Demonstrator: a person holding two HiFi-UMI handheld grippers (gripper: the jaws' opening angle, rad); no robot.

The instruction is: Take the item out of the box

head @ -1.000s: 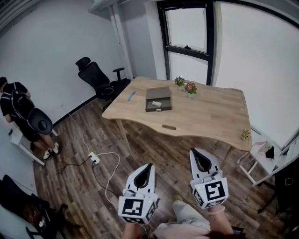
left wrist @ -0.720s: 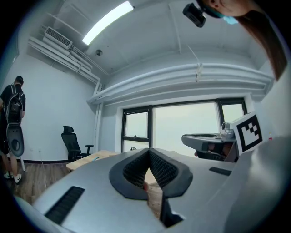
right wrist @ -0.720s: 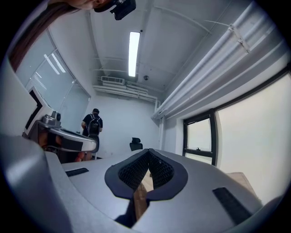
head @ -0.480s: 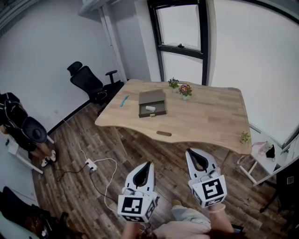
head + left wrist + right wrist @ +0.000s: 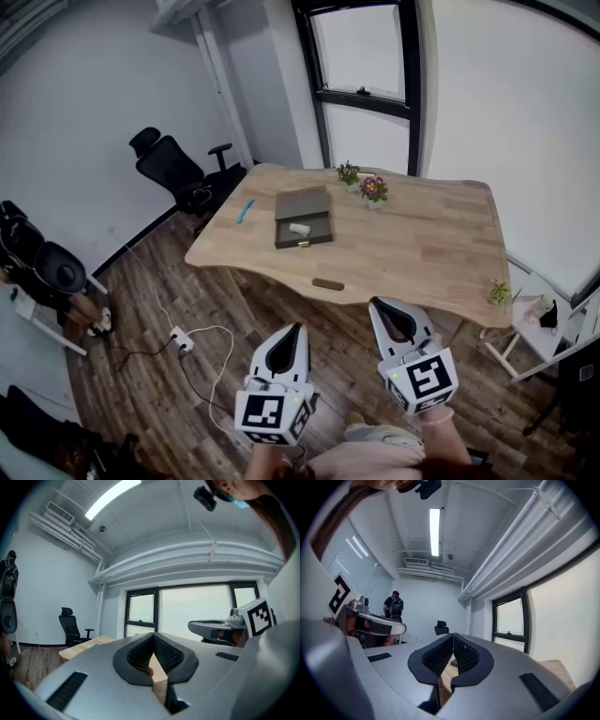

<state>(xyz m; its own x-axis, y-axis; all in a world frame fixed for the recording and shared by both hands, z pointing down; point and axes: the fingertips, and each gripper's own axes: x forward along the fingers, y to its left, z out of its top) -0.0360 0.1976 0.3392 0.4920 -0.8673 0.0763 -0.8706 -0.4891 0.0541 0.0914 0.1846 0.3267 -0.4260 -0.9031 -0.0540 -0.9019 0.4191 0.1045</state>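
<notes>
My left gripper (image 5: 300, 329) has its jaws closed tip to tip, and nothing is held between them. My right gripper (image 5: 379, 307) is the same: pads pressed together and empty. I hold both side by side and a little apart, low in the head view, over the wood floor (image 5: 141, 375) and pointing at the table (image 5: 422, 244), which stands well ahead of them. Neither gripper touches anything.

The box (image 5: 303, 204) lies open on the far left part of the table, dark against the pale wood. The item (image 5: 299, 228), small and whitish, lies inside its near half. It is well apart from both my grippers.

Just left of the box, near the table's edge, lies a thin blue thing (image 5: 246, 210). Behind the box and to its right, by the window (image 5: 366, 56), stand two small flower pots (image 5: 374, 188) close together. A small plant (image 5: 498, 292) sits at the table's near right corner, and a small brown piece (image 5: 328, 284) lies at the near edge.

A black chair (image 5: 178, 173) stands by the wall left of the table. On the floor below it a white power strip (image 5: 180, 335) lies with its cable looping toward me. A person (image 5: 47, 272) is at the left edge of the room, partly cut off.
</notes>
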